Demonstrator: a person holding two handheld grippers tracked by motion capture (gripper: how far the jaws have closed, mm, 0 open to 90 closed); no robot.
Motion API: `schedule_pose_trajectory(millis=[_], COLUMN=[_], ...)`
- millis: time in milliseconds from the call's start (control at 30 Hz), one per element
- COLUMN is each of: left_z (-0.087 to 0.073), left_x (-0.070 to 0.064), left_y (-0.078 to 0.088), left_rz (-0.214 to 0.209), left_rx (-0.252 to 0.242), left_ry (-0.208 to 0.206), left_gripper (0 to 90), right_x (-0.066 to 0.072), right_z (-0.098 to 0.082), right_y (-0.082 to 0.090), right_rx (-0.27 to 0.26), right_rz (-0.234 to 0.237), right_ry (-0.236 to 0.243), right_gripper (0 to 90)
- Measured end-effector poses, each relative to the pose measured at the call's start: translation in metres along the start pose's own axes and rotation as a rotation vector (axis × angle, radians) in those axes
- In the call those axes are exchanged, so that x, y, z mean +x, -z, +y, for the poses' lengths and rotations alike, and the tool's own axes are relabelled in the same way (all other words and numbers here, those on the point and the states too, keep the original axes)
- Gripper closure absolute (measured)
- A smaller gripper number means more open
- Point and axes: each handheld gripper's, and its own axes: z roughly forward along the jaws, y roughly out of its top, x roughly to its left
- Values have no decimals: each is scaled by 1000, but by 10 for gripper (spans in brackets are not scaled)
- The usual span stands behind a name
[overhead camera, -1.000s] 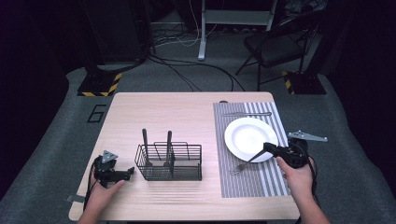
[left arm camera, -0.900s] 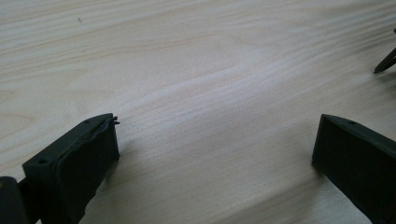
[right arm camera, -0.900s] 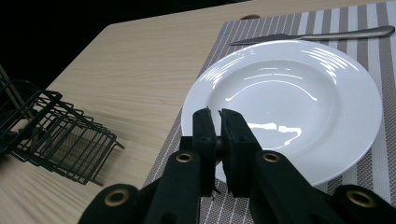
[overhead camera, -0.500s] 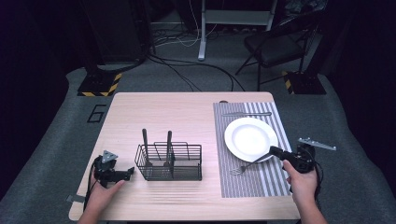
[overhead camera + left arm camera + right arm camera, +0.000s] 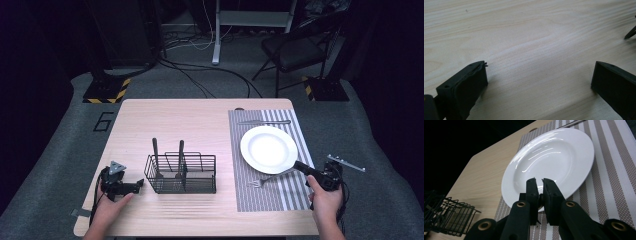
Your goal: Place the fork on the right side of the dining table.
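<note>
A silver fork (image 5: pixel 267 179) lies on the striped placemat (image 5: pixel 250 165) just below the white plate (image 5: pixel 269 149), tines to the left. My right gripper (image 5: pixel 298 165) is shut on the fork's handle end beside the plate's lower right rim. In the right gripper view the jaws (image 5: pixel 538 180) are pressed nearly together in front of the plate (image 5: pixel 554 157), with a grey sliver between them. The left gripper (image 5: pixel 139 184) rests on the table left of the black wire basket (image 5: pixel 182 175). In its own view it (image 5: pixel 539 75) stands wide open over bare wood.
Two dark-handled utensils (image 5: pixel 155 147) stand upright in the basket. A knife (image 5: pixel 263 121) lies across the placemat's far end. A chair, cables and stands sit on the floor beyond the table. Part of the basket's wire (image 5: pixel 630 33) shows at the left gripper view's right edge.
My right hand and gripper have drawn back a little to the right and toward the table's near edge, staying at the fork's handle. The left gripper has not moved.
</note>
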Motion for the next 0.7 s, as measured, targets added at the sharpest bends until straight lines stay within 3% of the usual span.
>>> schedule_pose_trajectory(millis=[433, 467, 700], left_z=[0, 0, 0], left_x=[0, 0, 0], left_y=[0, 0, 0], left_rz=[0, 0, 0], left_rx=[-1, 0, 0], left_ry=[0, 0, 1], left_gripper=[1, 1, 1], right_x=[-21, -23, -34], right_z=[-11, -12, -18], right_y=[-3, -4, -7], right_rx=[-15, -20, -7], right_rz=[-28, -35, -48], right_ry=[-104, -96, -173], right_gripper=[812, 811, 803])
